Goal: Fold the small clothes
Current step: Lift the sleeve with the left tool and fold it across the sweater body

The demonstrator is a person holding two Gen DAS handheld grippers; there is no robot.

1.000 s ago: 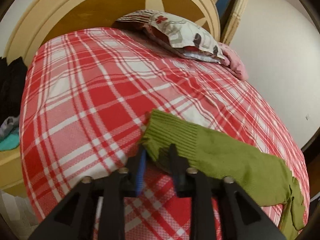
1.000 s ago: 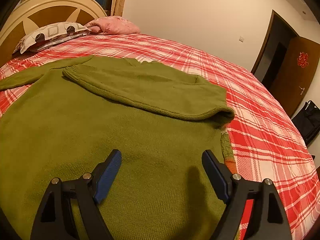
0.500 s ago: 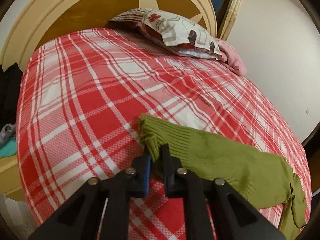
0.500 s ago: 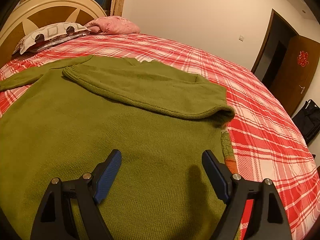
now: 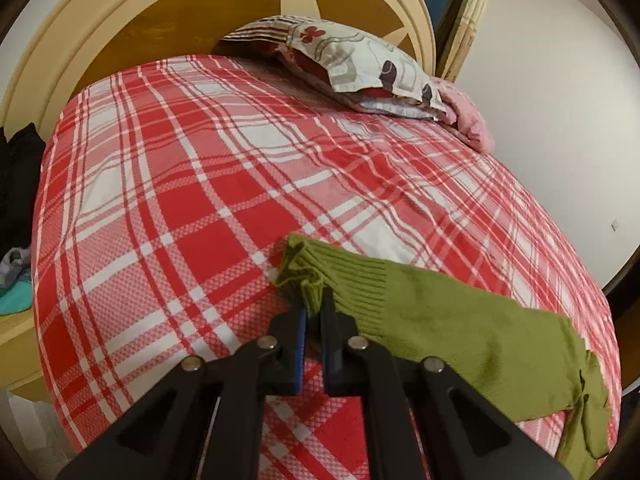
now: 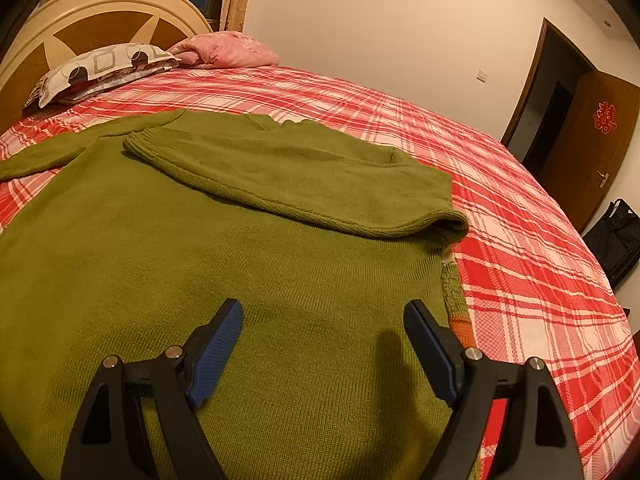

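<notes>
green knit sweater [image 6: 280, 280]: spread on the plaid bed [image 6: 520, 240], right sleeve already folded across the body
left gripper [image 5: 314, 312]: clamped on the left sleeve cuff [image 5: 316, 276], likely to fold it inward
right gripper [image 6: 324, 320]: wide apart, empty, above the hem

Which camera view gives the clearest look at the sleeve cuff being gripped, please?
The left wrist view: the ribbed sleeve cuff sits bunched at the shut left gripper on the plaid bedspread. The right wrist view shows that outstretched sleeve running off frame, its cuff unseen.
</notes>
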